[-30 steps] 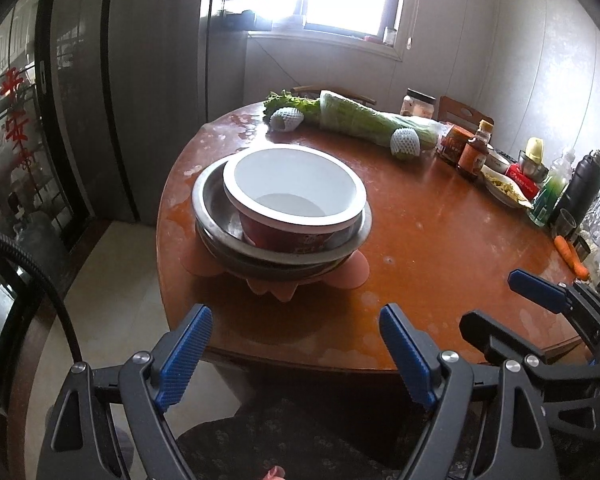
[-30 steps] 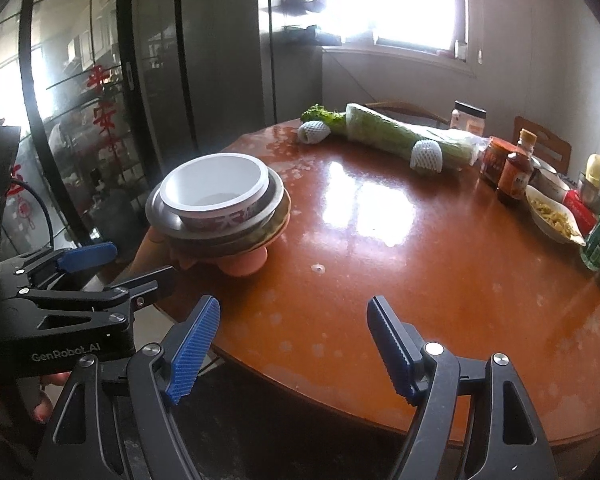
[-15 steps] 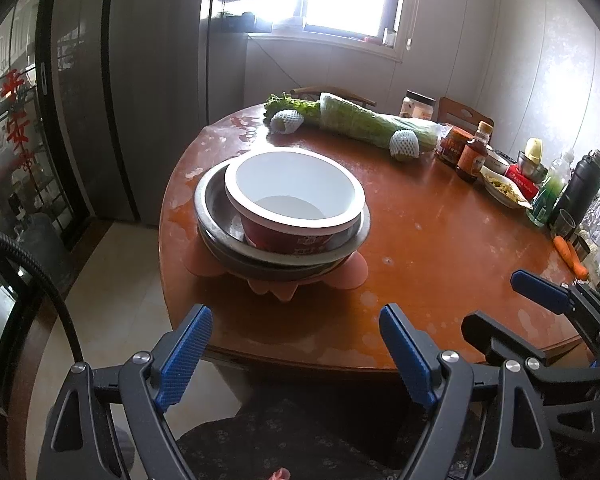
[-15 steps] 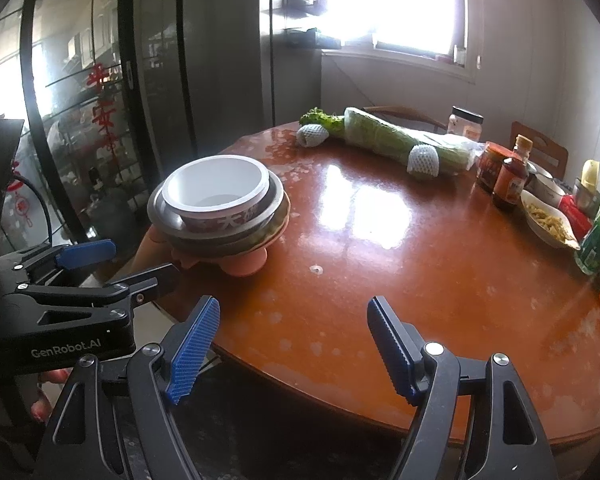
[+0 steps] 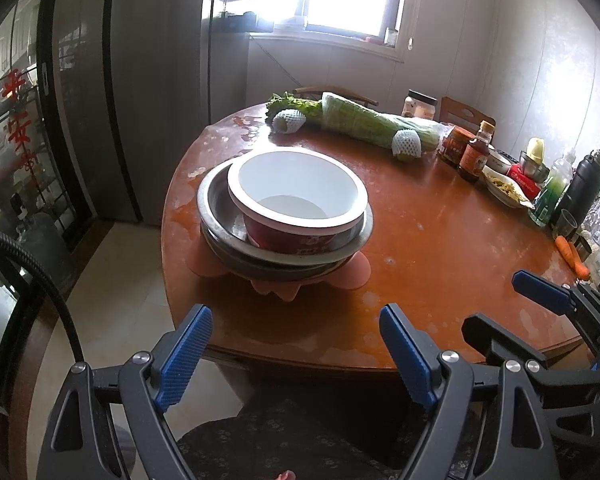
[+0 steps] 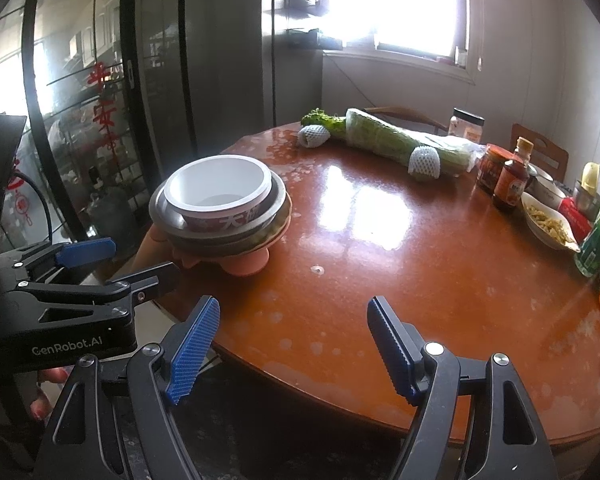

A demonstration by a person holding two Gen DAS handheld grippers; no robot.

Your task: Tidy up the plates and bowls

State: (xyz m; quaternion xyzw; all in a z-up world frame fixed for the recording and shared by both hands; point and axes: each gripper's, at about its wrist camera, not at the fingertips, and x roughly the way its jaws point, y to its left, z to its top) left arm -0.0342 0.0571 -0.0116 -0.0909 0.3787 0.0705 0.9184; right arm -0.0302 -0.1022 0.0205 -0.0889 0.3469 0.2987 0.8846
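Change since the earlier frames: almost none. The stack sits at the same spot left of centre in both views, and both grippers hover at the near table edge as they did a second ago; the views drift only slightly.
Meaning for the task: the dishes already sit nested in one pile. This fits a finished tidy-up, and equally a pile waiting to be taken apart or carried off; the frames do not settle which.
Left gripper (image 5: 296, 342): lower centre of the left view, fingers spread wide, nothing between them, short of the table edge.
Mat (image 5: 354, 274): pink, petal-shaped, lying flat under the stack, lobes showing at the pile's lower rim.
Metal dishes (image 5: 216, 206): shallow steel dishes, at least two nested, resting on the mat; exact count hard to read.
Bowl (image 5: 296, 196): white inside, red outside with printed characters, seated in the top metal dish.
Orientation: every piece opens straight upward. All are round, so no long axis lies along the table; the one axis is the vertical line through the nested centres, and the pile looks level.
Table (image 5: 440, 240): round, brown, glossy; the stack sits near its left edge.
Right gripper (image 6: 294, 344): lower centre of the right view, fingers likewise spread and empty, well apart from the stack.
Vegetables (image 6: 392, 142): long leafy bundle, upper centre, lying crosswise at the far side.
Bottles and jars (image 6: 508, 178): clustered at the right edge, well clear of the stack.
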